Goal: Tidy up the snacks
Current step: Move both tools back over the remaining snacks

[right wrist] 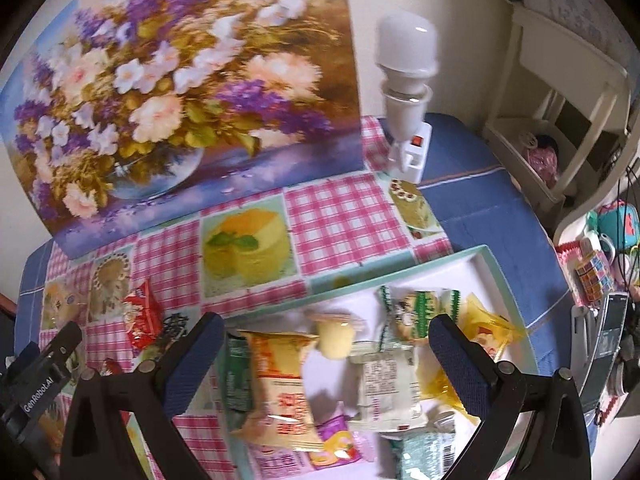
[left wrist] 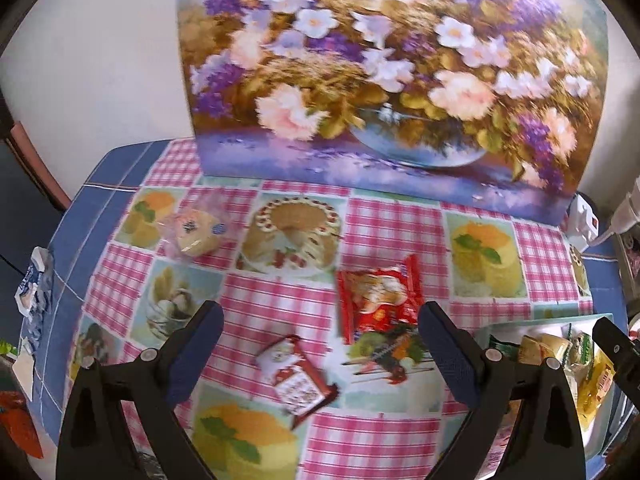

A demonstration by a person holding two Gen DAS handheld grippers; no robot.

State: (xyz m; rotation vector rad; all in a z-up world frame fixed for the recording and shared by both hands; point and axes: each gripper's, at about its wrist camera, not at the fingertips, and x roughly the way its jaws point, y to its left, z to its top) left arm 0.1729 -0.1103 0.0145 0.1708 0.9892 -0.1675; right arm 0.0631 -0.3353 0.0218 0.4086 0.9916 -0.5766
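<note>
Both grippers hang wide open and empty. The left gripper (left wrist: 322, 344) hovers over the checked tablecloth (left wrist: 380, 220), above a small red-and-white packet (left wrist: 296, 376), with a red snack bag (left wrist: 378, 300) just beyond and a wrapped cake (left wrist: 192, 232) far left. The right gripper (right wrist: 326, 354) hangs over the tray (right wrist: 496, 276) piled with snacks (right wrist: 280, 376)

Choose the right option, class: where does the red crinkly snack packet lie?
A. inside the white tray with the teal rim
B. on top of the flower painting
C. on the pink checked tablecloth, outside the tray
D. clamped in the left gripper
C: the red crinkly snack packet lies flat on the pink checked tablecloth, ahead of the open left gripper and apart from the white tray with the teal rim.
</note>
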